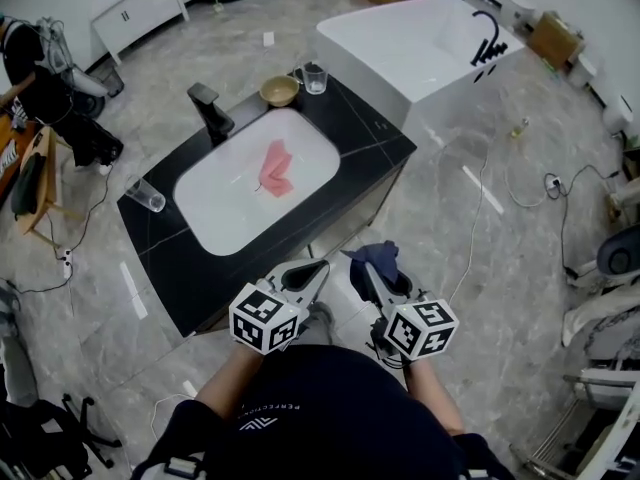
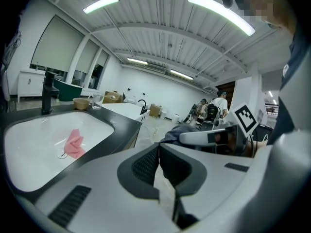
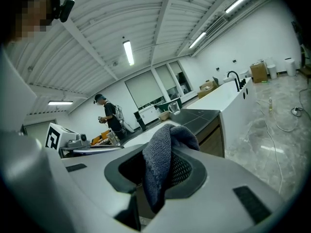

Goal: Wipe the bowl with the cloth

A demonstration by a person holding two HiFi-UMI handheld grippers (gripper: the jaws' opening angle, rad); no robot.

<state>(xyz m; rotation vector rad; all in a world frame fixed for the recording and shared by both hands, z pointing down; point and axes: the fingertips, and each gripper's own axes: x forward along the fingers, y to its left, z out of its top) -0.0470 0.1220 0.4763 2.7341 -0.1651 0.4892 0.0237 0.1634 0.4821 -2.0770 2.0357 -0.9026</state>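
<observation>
**Step in hand:** approach to the bowl. The cloth is already gripped; wiping has not yet begun.

**Right claw** (image 1: 368,270): closed on the cloth (image 1: 380,258), a dark blue-grey towelling piece. In the right gripper view the cloth (image 3: 163,154) is pinched between the pads; its free fold bunches up above the jaw tips.

**Left claw** (image 1: 320,266): jaws fully together with nothing between them, as the left gripper view confirms.

**Position of the claws:** both lie at the lower centre of the head view, side by side; they are short of the near edge of the bench (image 1: 380,133) and well apart from the bowl.

**Bowl** (image 1: 279,90): tan and upright, on the bench at the upper centre of the head view; it stands beyond the far rim of the white basin (image 1: 215,218) and just beside a glass (image 1: 314,78). In the left gripper view the bowl (image 2: 81,102) shows at middle left. Whether bowl and glass touch cannot be told.

**Other items:** a pink rag (image 1: 275,168) lies inside the basin near the drain; it is not held.

**Next move (judgement):**
- Carry both claws up the frame, across the basin, to the bowl.
- The left claw must open before it can steady the bowl by the rim or wall.
- The right claw then presses the bunched fold of cloth into the bowl's interior.
- Keep clear of the adjacent glass; it looks easy to knock.
</observation>
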